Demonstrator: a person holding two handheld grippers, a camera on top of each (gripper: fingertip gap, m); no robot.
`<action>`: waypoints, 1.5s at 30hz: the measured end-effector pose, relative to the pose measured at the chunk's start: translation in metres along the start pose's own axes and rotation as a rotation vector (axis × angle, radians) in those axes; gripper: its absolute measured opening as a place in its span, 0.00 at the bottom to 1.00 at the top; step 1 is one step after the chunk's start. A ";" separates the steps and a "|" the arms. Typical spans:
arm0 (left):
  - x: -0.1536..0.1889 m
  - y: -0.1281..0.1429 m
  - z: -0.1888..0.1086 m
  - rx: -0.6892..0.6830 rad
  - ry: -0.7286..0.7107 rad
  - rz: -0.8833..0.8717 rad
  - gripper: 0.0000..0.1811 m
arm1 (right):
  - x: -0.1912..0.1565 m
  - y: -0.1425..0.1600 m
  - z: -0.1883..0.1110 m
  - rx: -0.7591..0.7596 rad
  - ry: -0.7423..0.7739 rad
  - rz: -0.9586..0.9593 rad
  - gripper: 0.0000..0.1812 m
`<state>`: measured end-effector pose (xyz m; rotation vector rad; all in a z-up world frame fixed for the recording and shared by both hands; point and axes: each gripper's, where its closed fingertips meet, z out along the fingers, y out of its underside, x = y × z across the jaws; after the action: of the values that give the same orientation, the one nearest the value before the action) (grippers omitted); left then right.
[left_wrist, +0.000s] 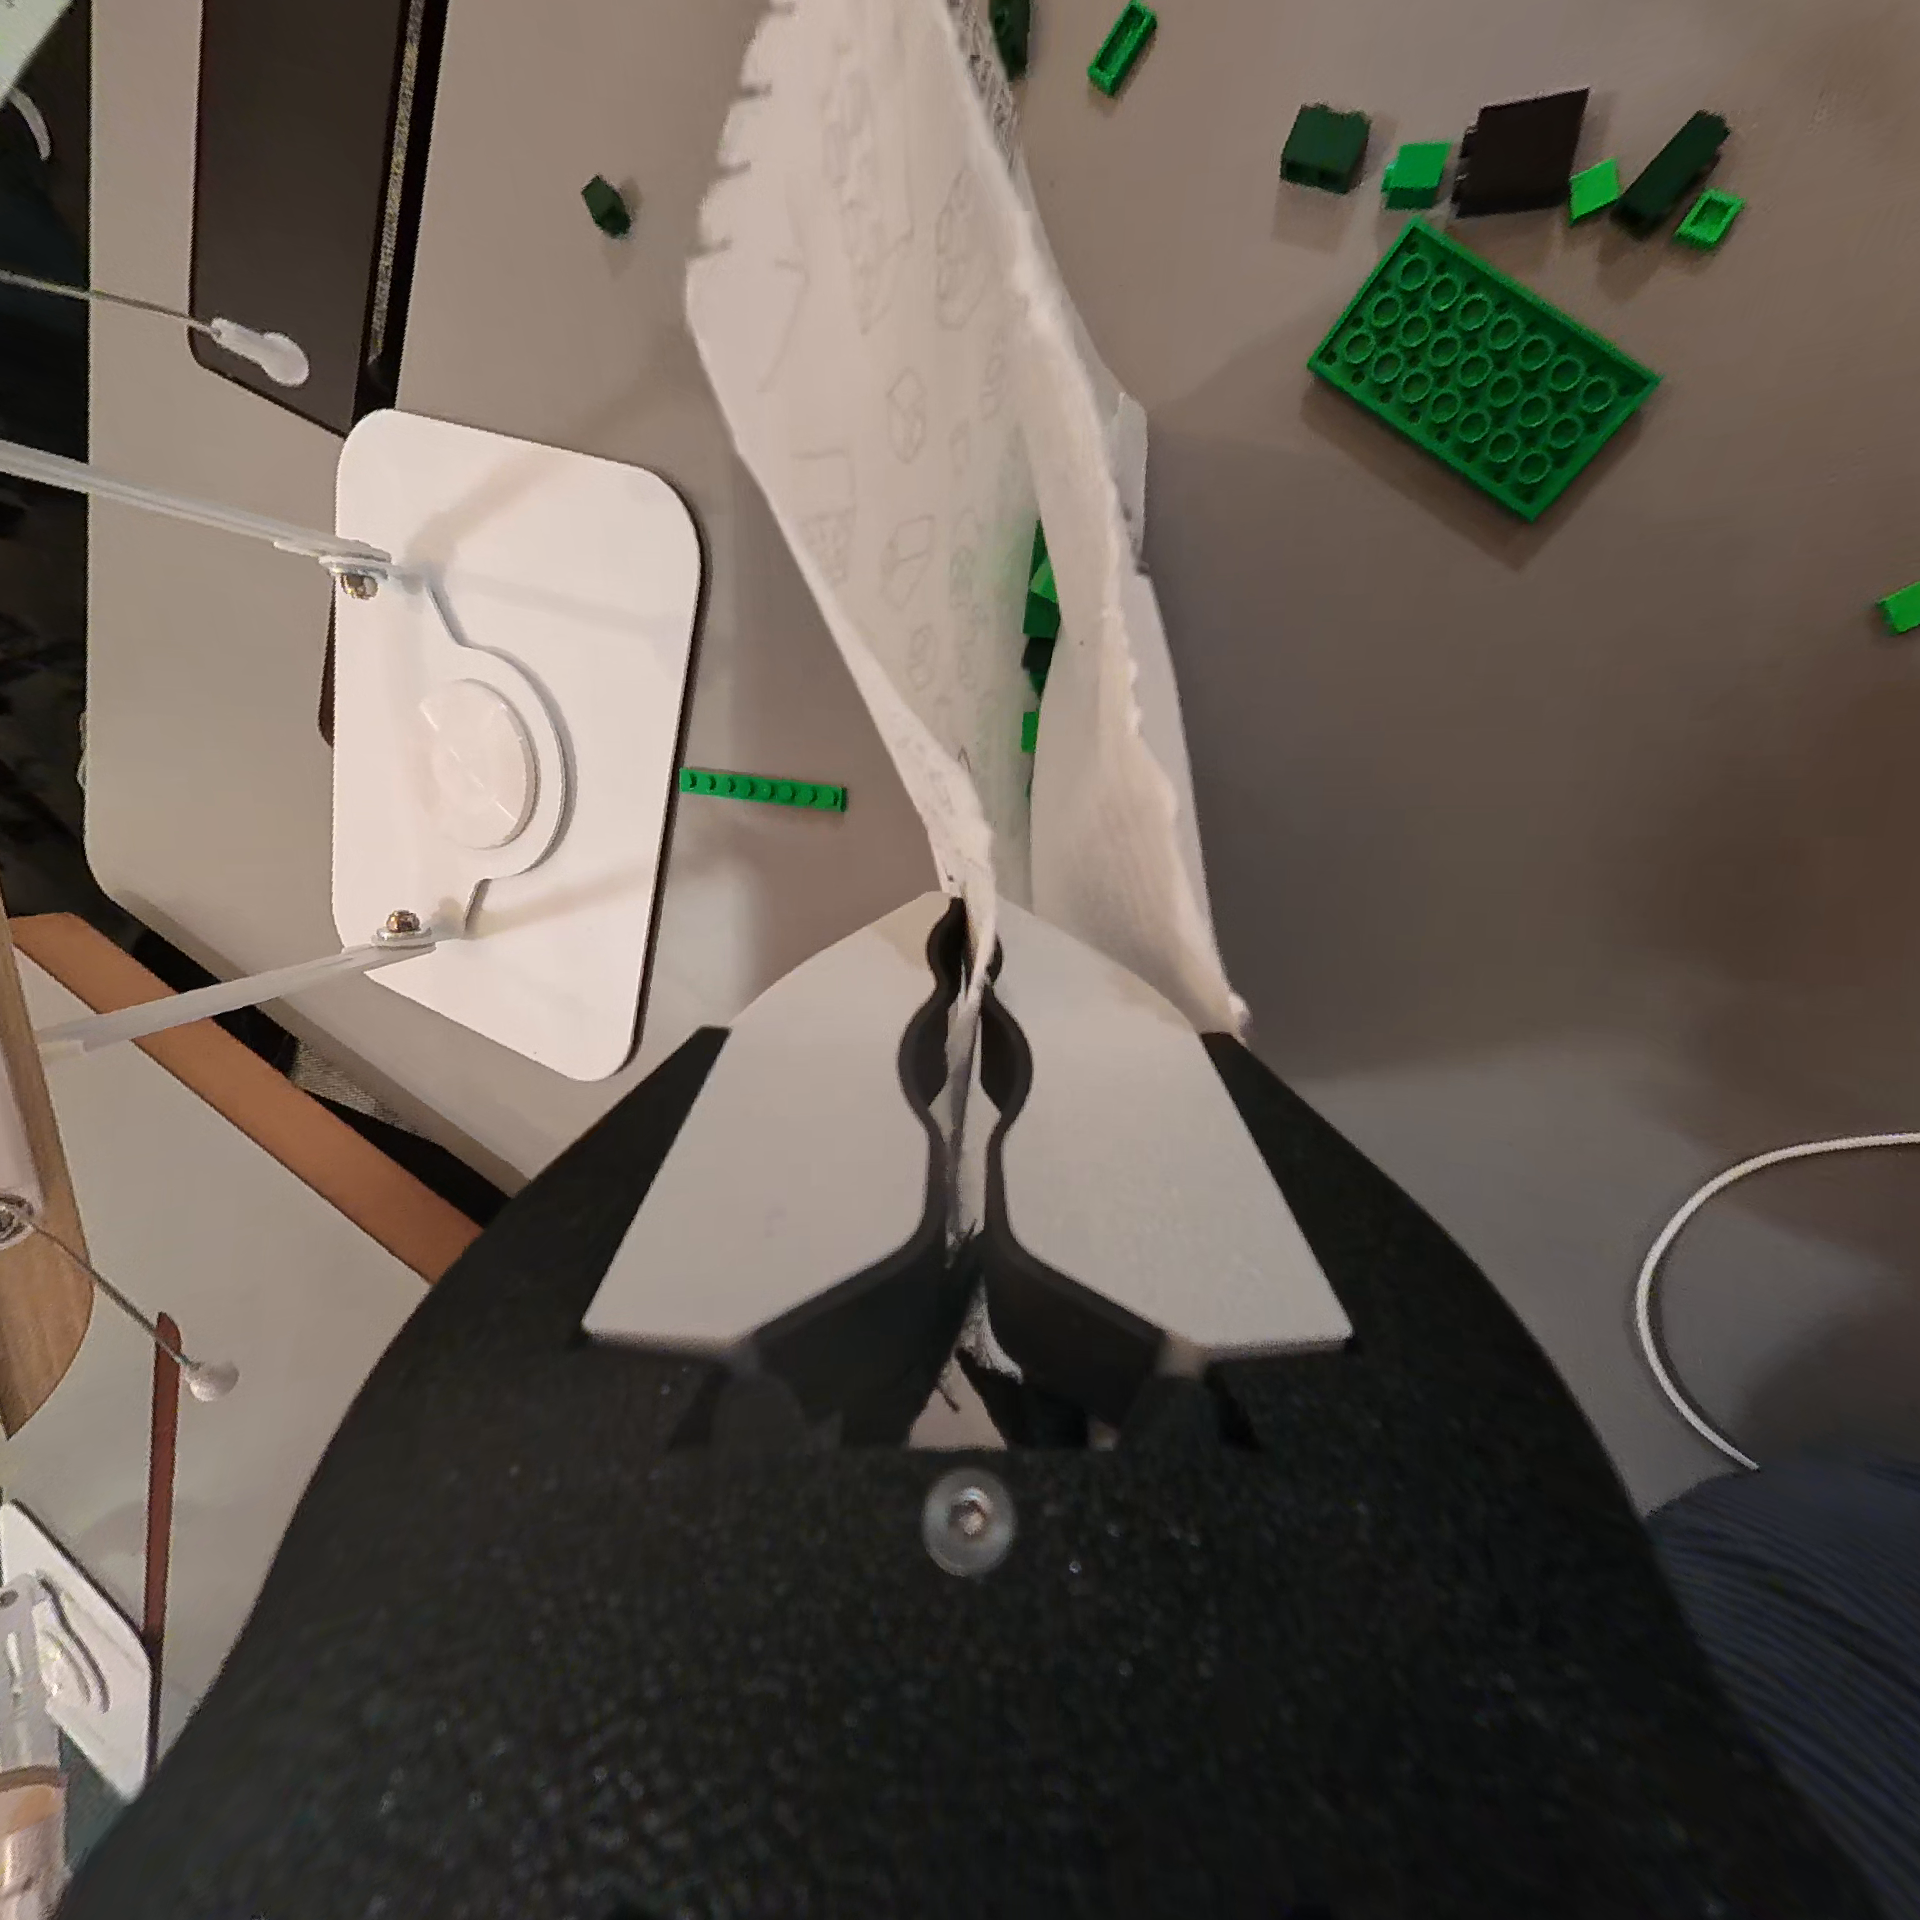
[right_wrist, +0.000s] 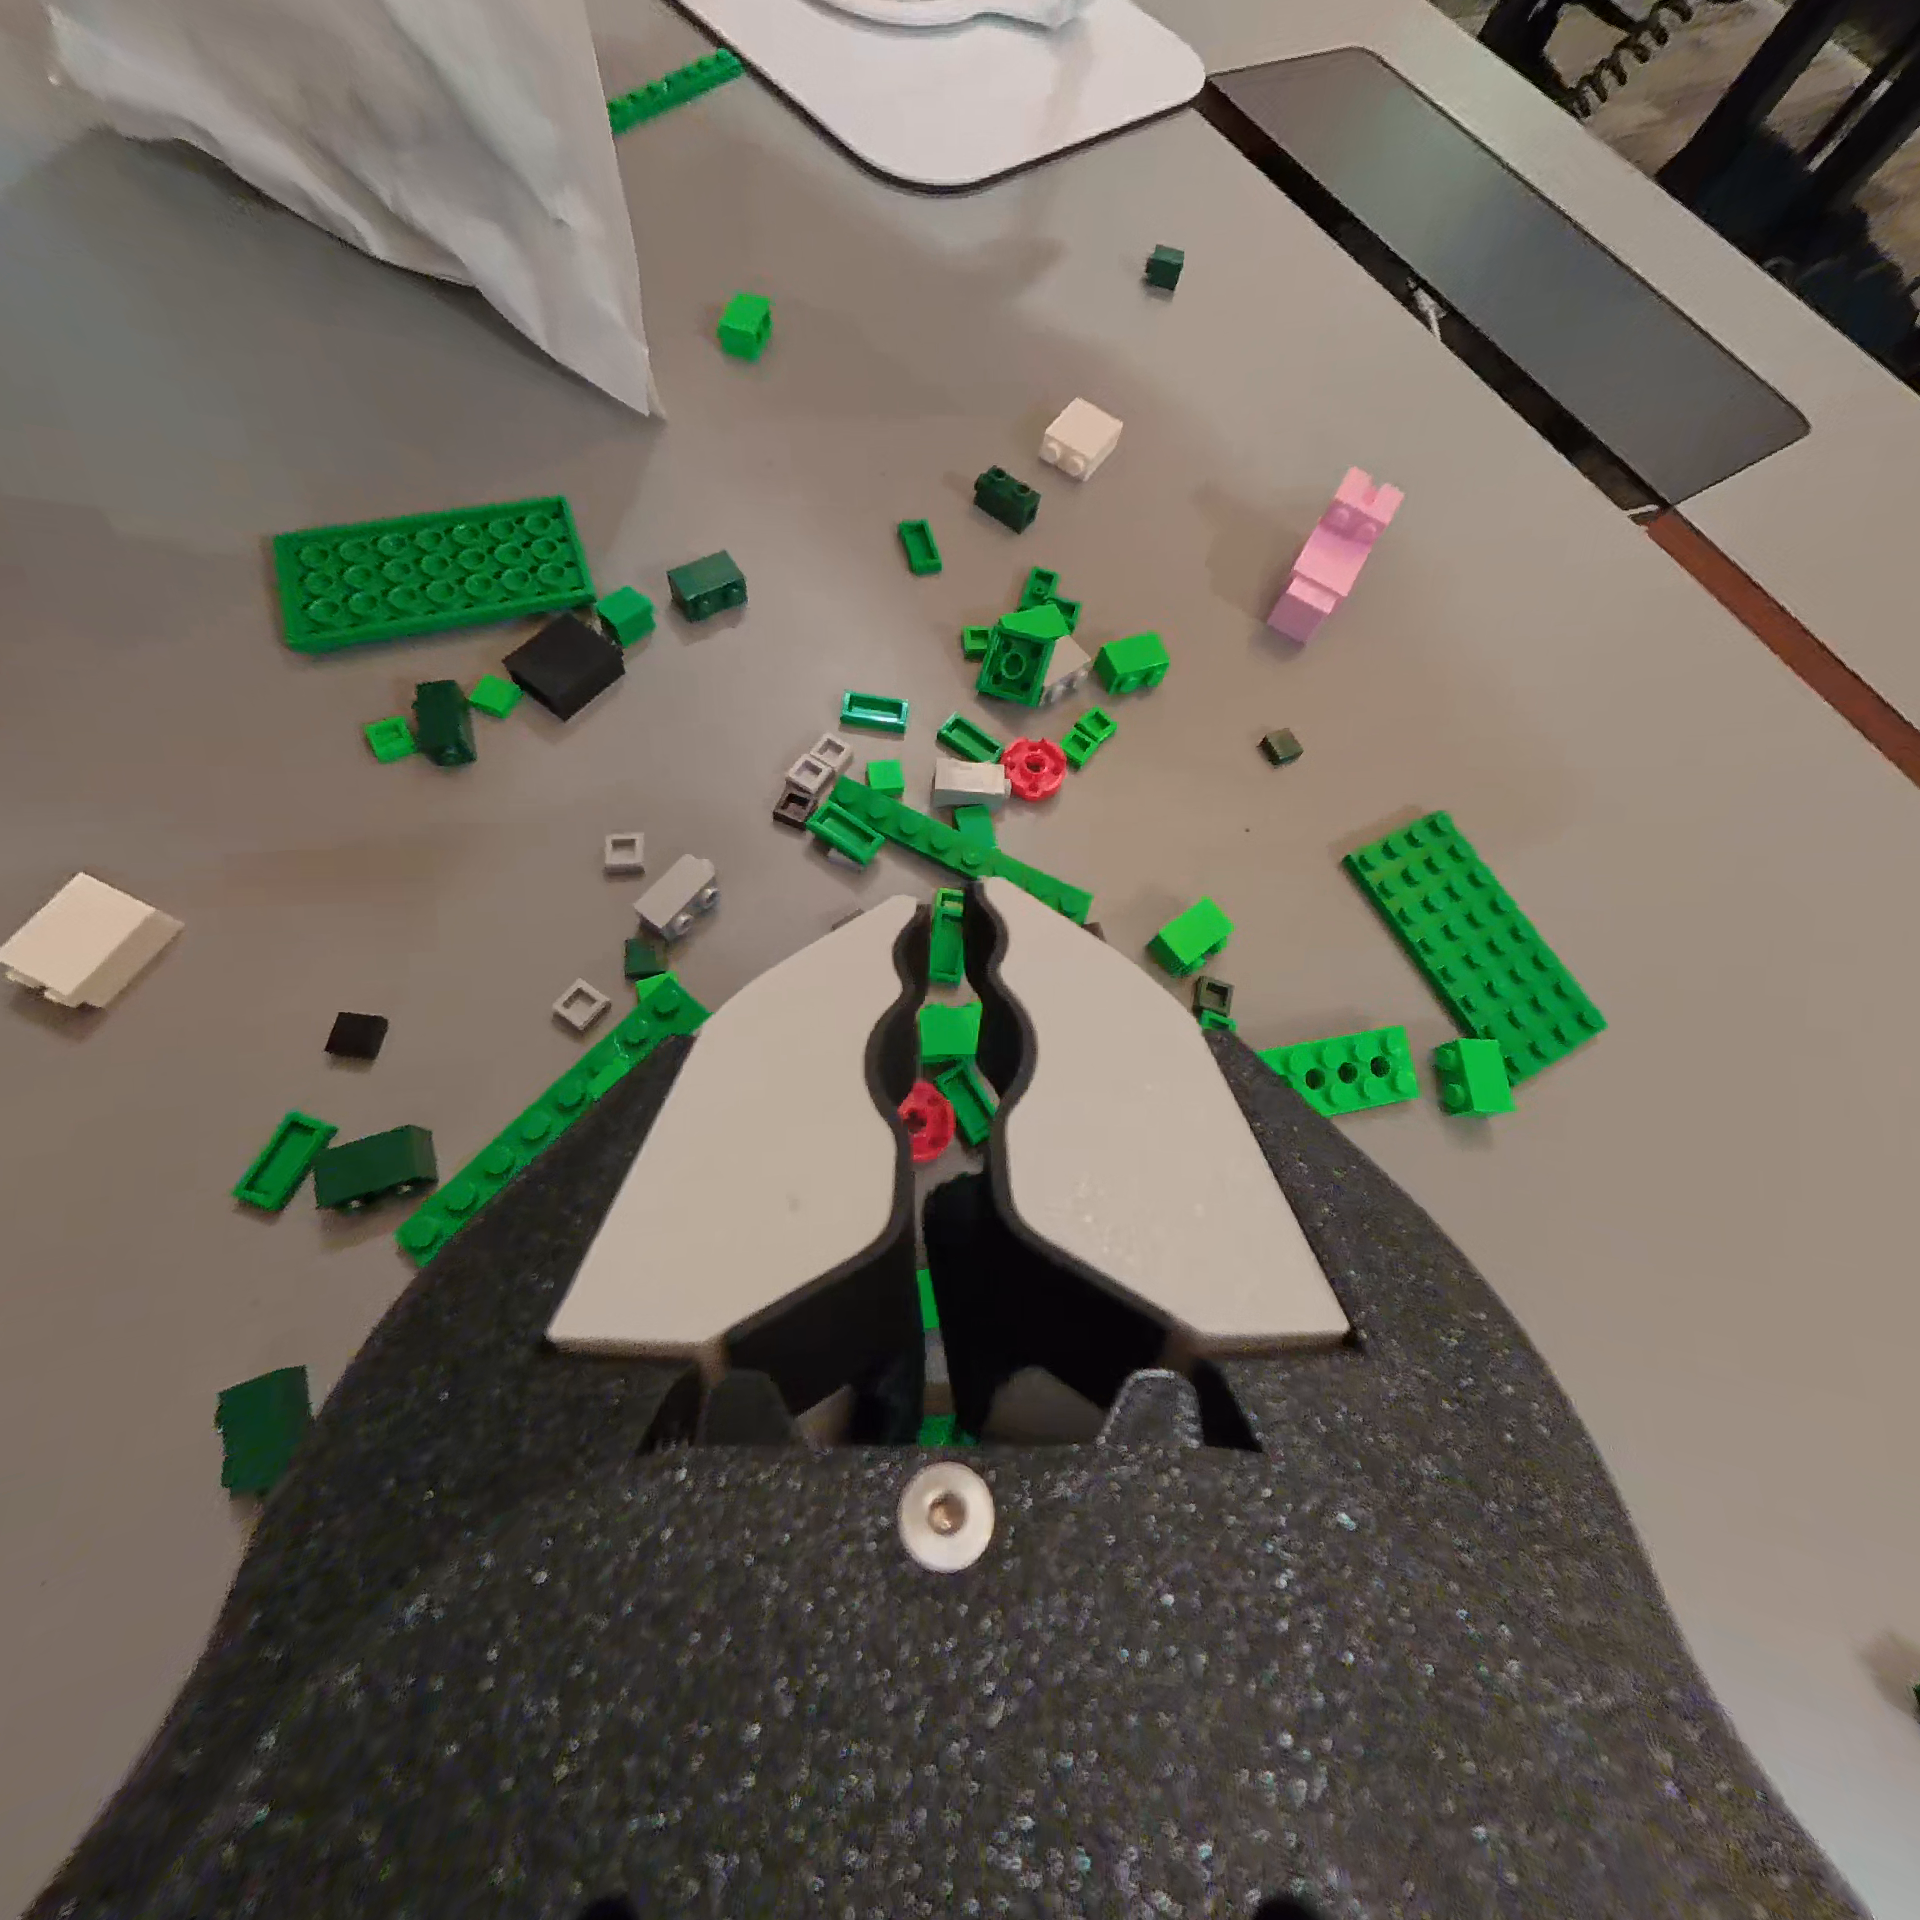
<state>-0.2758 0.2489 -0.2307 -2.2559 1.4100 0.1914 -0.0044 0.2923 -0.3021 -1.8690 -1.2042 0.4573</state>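
Observation:
My left gripper (left_wrist: 971, 925) is shut on a corner of a torn white paper bag (left_wrist: 914, 416) and holds it above the grey table. Green bricks (left_wrist: 1039, 613) show in the bag's opening. The bag also shows at the top left of the right wrist view (right_wrist: 416, 156). My right gripper (right_wrist: 951, 904) hovers over a scatter of small bricks with its jaws almost together. A small green tile (right_wrist: 945, 940) shows in the narrow gap at the tips; I cannot tell whether it is gripped. A red round piece (right_wrist: 923, 1117) lies below the gap.
Green studded plates (right_wrist: 431, 571) (right_wrist: 1475, 945), a long green strip (right_wrist: 956, 847), a pink piece (right_wrist: 1335, 556) and a white brick (right_wrist: 1081, 442) lie on the table. A white stand base (left_wrist: 520, 727), a black panel (right_wrist: 1507, 260) and a white cable (left_wrist: 1704, 1299) sit around the edges. Measured from the fingertips, the pink piece (right_wrist: 1335, 556) is 15 centimeters or so from the right gripper and 30 centimeters from the left.

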 end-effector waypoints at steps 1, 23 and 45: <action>0.001 -0.002 0.000 0.011 0.007 0.002 0.00 | 0.000 0.000 0.002 -0.008 -0.002 0.000 0.03; 0.014 -0.012 -0.002 0.057 0.062 0.047 0.00 | -0.024 0.008 0.039 -0.241 -0.063 0.100 0.10; 0.030 -0.028 -0.003 0.103 0.104 0.124 0.00 | -0.026 -0.005 0.035 -0.202 0.013 -0.011 0.05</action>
<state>-0.2377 0.2336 -0.2299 -2.1239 1.5786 0.0404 -0.0434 0.2865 -0.3215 -2.0311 -1.2910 0.3273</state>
